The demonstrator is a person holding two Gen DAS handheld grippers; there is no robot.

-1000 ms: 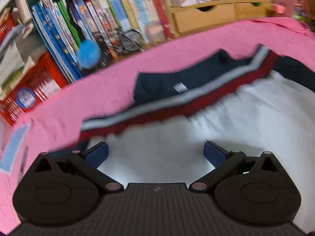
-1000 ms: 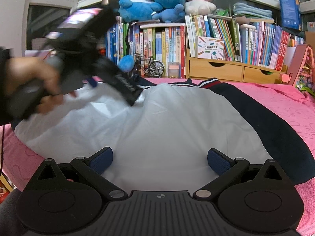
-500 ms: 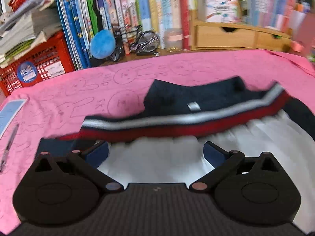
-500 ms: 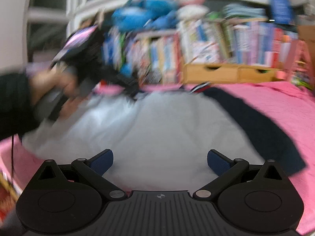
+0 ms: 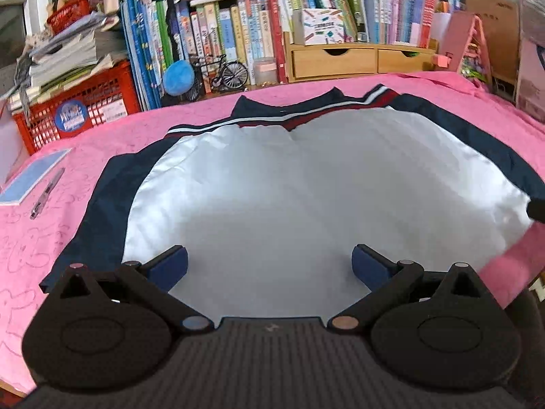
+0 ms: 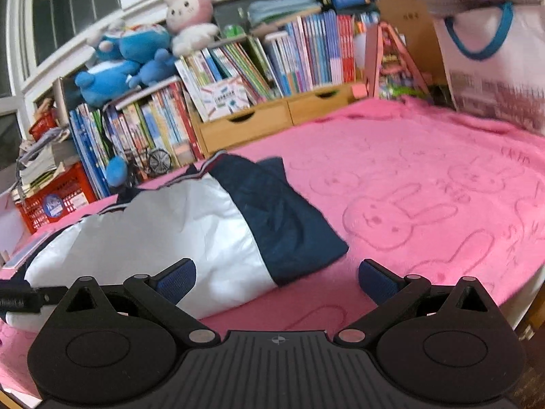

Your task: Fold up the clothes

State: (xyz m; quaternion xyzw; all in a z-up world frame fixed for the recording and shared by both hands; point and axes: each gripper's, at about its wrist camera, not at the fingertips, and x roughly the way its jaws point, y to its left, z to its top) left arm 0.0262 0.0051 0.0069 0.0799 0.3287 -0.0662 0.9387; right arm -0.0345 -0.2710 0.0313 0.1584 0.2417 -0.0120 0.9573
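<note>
A white jacket with navy sleeves and a red-and-white striped collar band [image 5: 306, 184] lies spread flat on the pink blanket with rabbit outlines [image 5: 85, 143], its collar toward the row of books. The left wrist view shows the whole jacket from the hem side, with both navy sleeves along its edges. The right wrist view shows the jacket [image 6: 177, 225] only from one side, with one navy sleeve nearest, and past it a wide bare part of the blanket [image 6: 425, 204].

The left gripper [image 5: 269, 264] hangs over the white hem with its blue-padded fingers spread wide, and nothing is between them. The right gripper [image 6: 277, 277] is also wide open and empty, above the corner of the jacket and the blanket.

Behind the jacket stands a red plastic crate [image 5: 78, 109] with papers and booklets stacked in and on it. To the right of it, a wooden box with two drawers [image 5: 357, 61] is closed, so its content is hidden. Left of the jacket, a light blue booklet [image 5: 32, 177] and a pen [image 5: 46, 194] lie on the blanket. A white bag with blue handles [image 6: 490, 54] appears only in the right view and is blurred. A dark object at the right edge of the left view is cut off, and I cannot tell what it is.
</note>
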